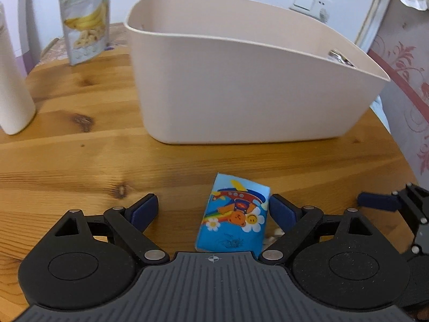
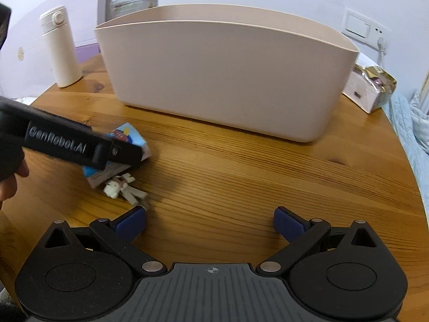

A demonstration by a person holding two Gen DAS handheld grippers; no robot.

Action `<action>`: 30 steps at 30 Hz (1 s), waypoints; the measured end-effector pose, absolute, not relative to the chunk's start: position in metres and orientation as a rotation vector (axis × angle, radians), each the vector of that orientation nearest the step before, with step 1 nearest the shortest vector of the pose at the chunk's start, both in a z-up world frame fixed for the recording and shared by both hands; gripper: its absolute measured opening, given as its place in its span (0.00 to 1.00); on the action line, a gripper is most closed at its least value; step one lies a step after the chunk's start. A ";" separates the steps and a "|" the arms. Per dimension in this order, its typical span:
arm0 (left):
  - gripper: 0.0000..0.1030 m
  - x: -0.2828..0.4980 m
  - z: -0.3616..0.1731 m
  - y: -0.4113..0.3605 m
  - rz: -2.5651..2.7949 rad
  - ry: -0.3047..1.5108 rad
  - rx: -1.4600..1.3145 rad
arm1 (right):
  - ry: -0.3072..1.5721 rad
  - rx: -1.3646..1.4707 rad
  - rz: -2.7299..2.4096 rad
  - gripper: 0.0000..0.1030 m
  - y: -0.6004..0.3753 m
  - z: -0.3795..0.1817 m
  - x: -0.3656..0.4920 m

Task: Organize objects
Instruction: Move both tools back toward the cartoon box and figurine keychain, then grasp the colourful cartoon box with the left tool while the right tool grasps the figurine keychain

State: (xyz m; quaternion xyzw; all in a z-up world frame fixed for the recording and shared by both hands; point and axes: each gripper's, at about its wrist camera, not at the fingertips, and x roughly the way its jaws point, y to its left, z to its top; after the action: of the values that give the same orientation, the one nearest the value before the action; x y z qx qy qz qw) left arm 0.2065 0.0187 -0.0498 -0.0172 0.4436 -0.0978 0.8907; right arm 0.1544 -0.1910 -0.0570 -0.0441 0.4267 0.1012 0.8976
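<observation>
Table [image 1: 80, 147] carries beige bin [image 1: 241, 94] — cartoon tissue pack [image 1: 233, 214] lies before it, between spread fingers of left hand-held gripper [image 1: 213, 212], right pad touching. Right hand-held gripper [image 2: 210, 221] apart, empty — small white toy [image 2: 120, 186] beside pack.

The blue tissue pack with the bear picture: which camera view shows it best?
The left wrist view: the blue tissue pack lies between the open left tongs, printed face fully visible. In the right wrist view the left tongs cover most of it.
</observation>
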 end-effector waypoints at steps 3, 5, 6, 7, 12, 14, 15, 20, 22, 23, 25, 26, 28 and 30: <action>0.89 0.205 -0.047 0.022 -0.181 0.910 -0.002 | 0.885 -0.091 0.226 1.00 -0.188 -0.057 0.154; 0.89 0.203 -0.047 0.026 -0.178 0.915 0.009 | 0.886 -0.085 0.234 1.00 -0.188 -0.056 0.153; 0.89 0.203 -0.048 0.027 -0.178 0.920 0.008 | 0.886 -0.077 0.241 1.00 -0.188 -0.055 0.153; 0.89 0.203 -0.049 0.028 -0.176 0.927 0.007 | 0.885 -0.069 0.249 1.00 -0.188 -0.055 0.153; 0.89 0.197 -0.053 0.032 -0.160 0.930 0.037 | 0.883 -0.059 0.274 1.00 -0.186 -0.054 0.152; 0.89 0.196 -0.053 0.033 -0.153 0.927 0.040 | 0.879 -0.067 0.288 1.00 -0.180 -0.055 0.154; 0.89 0.196 -0.053 0.035 -0.148 0.925 0.039 | 0.878 -0.076 0.290 1.00 -0.178 -0.056 0.155; 0.89 0.194 -0.056 0.035 -0.140 0.910 0.062 | 0.864 -0.131 0.287 1.00 -0.161 -0.058 0.159; 0.88 0.193 -0.057 0.033 -0.140 0.904 0.080 | 0.855 -0.134 0.295 1.00 -0.155 -0.058 0.161; 0.88 0.193 -0.057 0.033 -0.143 0.900 0.083 | 0.849 -0.135 0.294 1.00 -0.153 -0.058 0.162; 0.84 0.194 -0.058 0.034 -0.144 0.895 0.082 | 0.835 -0.126 0.283 1.00 -0.151 -0.059 0.164; 0.83 0.195 -0.058 0.035 -0.146 0.892 0.083 | 0.829 -0.121 0.275 1.00 -0.151 -0.059 0.165; 0.80 0.197 -0.058 0.036 -0.148 0.892 0.082 | 0.816 -0.109 0.266 0.98 -0.152 -0.059 0.165; 0.76 0.197 -0.057 0.037 -0.149 0.886 0.082 | 0.802 -0.099 0.264 0.89 -0.155 -0.058 0.164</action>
State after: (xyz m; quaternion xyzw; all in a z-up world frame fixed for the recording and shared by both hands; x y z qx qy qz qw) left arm 0.1970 0.0366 -0.0574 0.0398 0.4282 -0.0721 0.8999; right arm 0.1638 -0.1546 -0.0579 -0.0480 0.3890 0.1283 0.9110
